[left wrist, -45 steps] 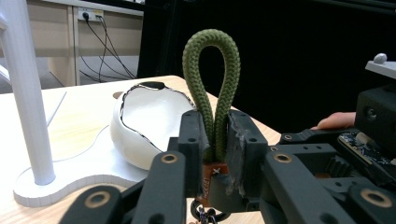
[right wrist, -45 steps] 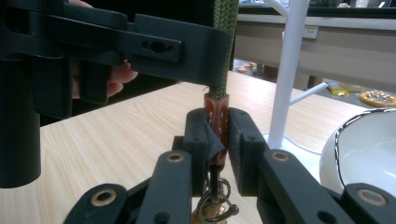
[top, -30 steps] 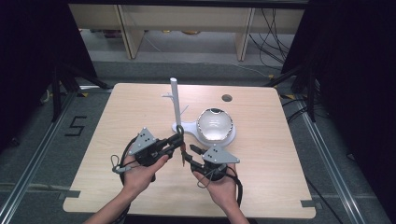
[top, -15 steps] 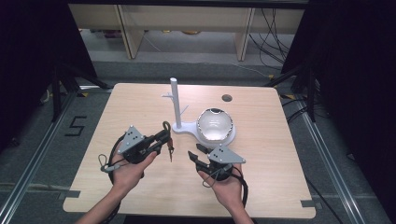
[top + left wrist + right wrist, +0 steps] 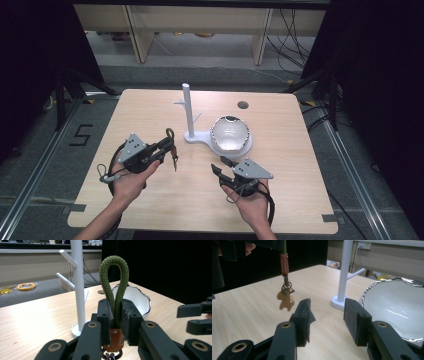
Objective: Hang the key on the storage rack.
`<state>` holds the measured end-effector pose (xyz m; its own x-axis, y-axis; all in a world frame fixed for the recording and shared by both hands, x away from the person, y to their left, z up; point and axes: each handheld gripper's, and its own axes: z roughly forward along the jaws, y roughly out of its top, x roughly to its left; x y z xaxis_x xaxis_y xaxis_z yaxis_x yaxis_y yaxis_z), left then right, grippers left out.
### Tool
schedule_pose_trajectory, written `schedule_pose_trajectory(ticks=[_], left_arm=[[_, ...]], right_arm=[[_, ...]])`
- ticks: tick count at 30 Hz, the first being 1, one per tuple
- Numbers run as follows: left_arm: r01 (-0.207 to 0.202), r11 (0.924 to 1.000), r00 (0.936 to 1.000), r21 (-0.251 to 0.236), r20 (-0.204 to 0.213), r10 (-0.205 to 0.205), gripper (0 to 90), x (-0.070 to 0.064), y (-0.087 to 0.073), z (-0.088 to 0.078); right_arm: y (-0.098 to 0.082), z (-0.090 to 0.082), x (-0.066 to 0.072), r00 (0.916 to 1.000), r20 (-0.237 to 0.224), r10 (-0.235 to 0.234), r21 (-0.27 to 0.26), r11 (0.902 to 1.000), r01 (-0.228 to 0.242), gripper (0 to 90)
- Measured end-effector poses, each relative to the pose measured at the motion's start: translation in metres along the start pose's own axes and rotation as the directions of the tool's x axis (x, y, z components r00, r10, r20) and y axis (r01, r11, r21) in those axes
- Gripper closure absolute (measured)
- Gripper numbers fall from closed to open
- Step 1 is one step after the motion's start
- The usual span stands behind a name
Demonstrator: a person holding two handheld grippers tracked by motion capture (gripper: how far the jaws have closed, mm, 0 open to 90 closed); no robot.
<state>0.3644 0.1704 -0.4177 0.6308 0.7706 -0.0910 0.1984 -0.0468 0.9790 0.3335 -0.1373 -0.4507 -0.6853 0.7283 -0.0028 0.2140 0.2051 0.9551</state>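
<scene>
Item: olive braided-cord keychain (image 5: 114, 287) with brown leather tab and small tan figure charm (image 5: 285, 301).

Location: clamped in your left gripper (image 5: 167, 145), loop upward, charm hanging above table (image 5: 125, 197).

White branched peg stand (image 5: 187, 112) ahead-right of loop.

Your right gripper (image 5: 223, 167): jaws apart, empty.

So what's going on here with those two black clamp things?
A person holds a gripper in each hand over a wooden table. The left gripper is shut on a keychain's green cord loop, and its small brown charm hangs above the tabletop. The right gripper is open and holds nothing. A white branched stand and a white bowl sit beyond them.
</scene>
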Motion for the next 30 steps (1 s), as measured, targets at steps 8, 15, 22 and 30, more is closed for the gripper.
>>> schedule_pose_trajectory(ticks=[8,15,22,30], left_arm=[[-0.006,1.0000,0.9997,0.006,-0.023,0.006,77.4,0.010,0.000,0.000],[-0.014,0.9999,0.9992,-0.005,-0.037,0.014,77.4,0.016,0.000,0.002],[-0.017,0.9997,0.9987,-0.016,-0.049,0.017,77.4,0.022,0.001,0.005],[-0.023,0.9997,0.9971,-0.004,-0.073,0.023,77.4,0.028,0.005,0.007]], right_arm=[[-0.006,-0.012,-0.007,0.9994,0.024,0.026,0.011,0.9996,-0.026,57.6],[-0.014,-0.021,-0.012,0.9977,0.055,0.039,0.006,0.9992,-0.039,56.9],[-0.020,-0.029,-0.019,0.9959,0.076,0.048,0.007,0.9988,-0.049,55.9],[-0.025,-0.036,-0.025,0.9936,0.096,0.059,0.005,0.9982,-0.059,54.9]])
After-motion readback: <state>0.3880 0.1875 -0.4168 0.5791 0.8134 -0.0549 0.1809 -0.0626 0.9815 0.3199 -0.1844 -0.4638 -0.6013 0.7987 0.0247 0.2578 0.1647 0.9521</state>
